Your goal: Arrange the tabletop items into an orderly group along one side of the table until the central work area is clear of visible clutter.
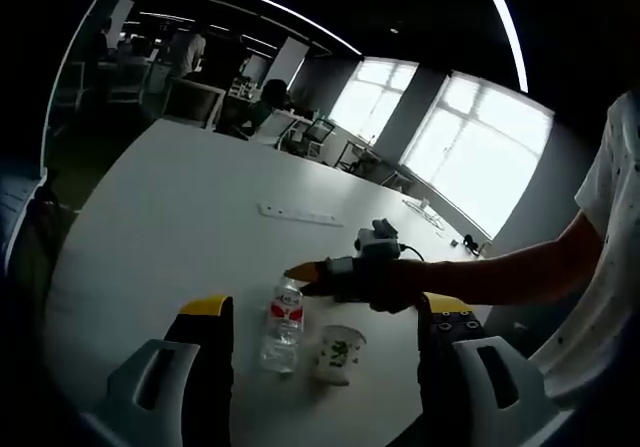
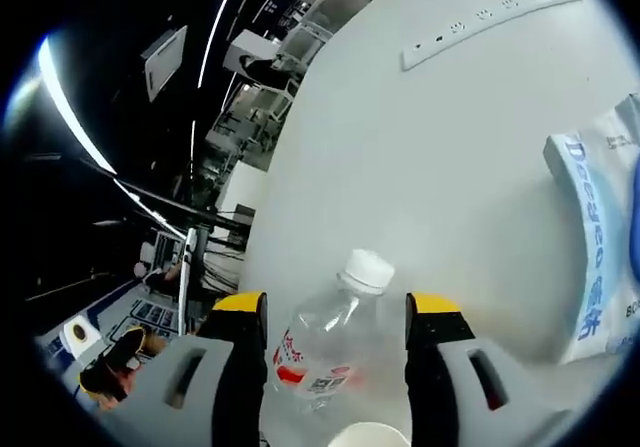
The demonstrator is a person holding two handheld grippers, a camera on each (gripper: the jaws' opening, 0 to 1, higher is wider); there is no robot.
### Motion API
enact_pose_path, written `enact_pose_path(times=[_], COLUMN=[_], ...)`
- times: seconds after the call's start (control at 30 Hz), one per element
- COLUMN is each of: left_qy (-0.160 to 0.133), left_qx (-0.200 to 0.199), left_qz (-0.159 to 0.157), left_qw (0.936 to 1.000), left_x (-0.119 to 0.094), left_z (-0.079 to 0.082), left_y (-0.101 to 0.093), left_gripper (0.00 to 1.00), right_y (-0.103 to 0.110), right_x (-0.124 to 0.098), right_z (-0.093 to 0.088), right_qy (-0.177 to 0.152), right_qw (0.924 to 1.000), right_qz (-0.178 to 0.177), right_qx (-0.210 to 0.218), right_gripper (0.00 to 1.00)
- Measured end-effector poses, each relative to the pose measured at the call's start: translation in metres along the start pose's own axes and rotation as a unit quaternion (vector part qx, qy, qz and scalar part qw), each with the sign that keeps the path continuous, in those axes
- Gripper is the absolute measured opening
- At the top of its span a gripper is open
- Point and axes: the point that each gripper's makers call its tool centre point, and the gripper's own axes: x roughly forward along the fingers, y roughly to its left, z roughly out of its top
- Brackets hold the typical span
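Clear plastic water bottle (image 1: 283, 325), white cap, red label, lower centre of the left gripper view, standing upright on the white table (image 1: 170, 217). My read: looks near empty, so light and tippy; thin walls will dent, smooth and a bit slippery. Best hold is mid-body around the label, light squeeze, not the neck.

Left gripper (image 1: 325, 312) hangs back from it, jaws wide apart with nothing between them; bottle sits just right of its left jaw, further out on the table. Just right of the bottle, a white paper cup (image 1: 339, 353) with a green print, close but whether touching I can't tell. Soft, crushable, trivially light; don't clip it.

Right gripper (image 1: 312, 270) enters that view from the right, held in a person's hand, orange tips at the bottle's cap end.

In the right gripper view: right gripper (image 2: 335, 312) jaws apart, either side of the bottle (image 2: 335, 347) in lower centre, shoulder and label between the yellow tips. Small gaps show on both sides, so not clamped yet. Cup rim (image 2: 368, 435) at bottom edge. White power strip (image 2: 490, 19) upper right, well apart. Blue-and-white soft pack (image 2: 600, 237) at right edge, near the bottle, looks floppy.
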Motion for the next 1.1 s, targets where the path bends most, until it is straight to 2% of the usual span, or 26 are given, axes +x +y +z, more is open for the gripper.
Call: enact_pose_path(times=[0.27,0.53,0.77,1.1], left_qy=[-0.001,-0.002,-0.003,-0.005], left_qx=[-0.003,-0.012,-0.019,-0.02], left_qz=[-0.006,-0.011,-0.013,-0.015], left_qw=[1.0,0.9999,0.9997,0.9997], left_x=[0.005,0.014,0.018,0.02], left_z=[-0.003,-0.004,-0.004,-0.004], left_y=[0.003,0.003,0.003,0.001], left_gripper=[0.76,0.75,0.75,0.75], right_y=[-0.001,-0.008,-0.004,-0.002], right_x=[0.008,0.013,0.015,0.015], right_z=[0.003,0.005,0.01,0.011], right_qy=[-0.01,-0.015,-0.021,-0.025], right_qw=[0.9996,0.9994,0.9983,0.9985], right_qz=[0.011,0.001,0.007,0.008], right_qx=[0.026,0.032,0.054,0.048], right_gripper=[0.4,0.24,0.2,0.2])
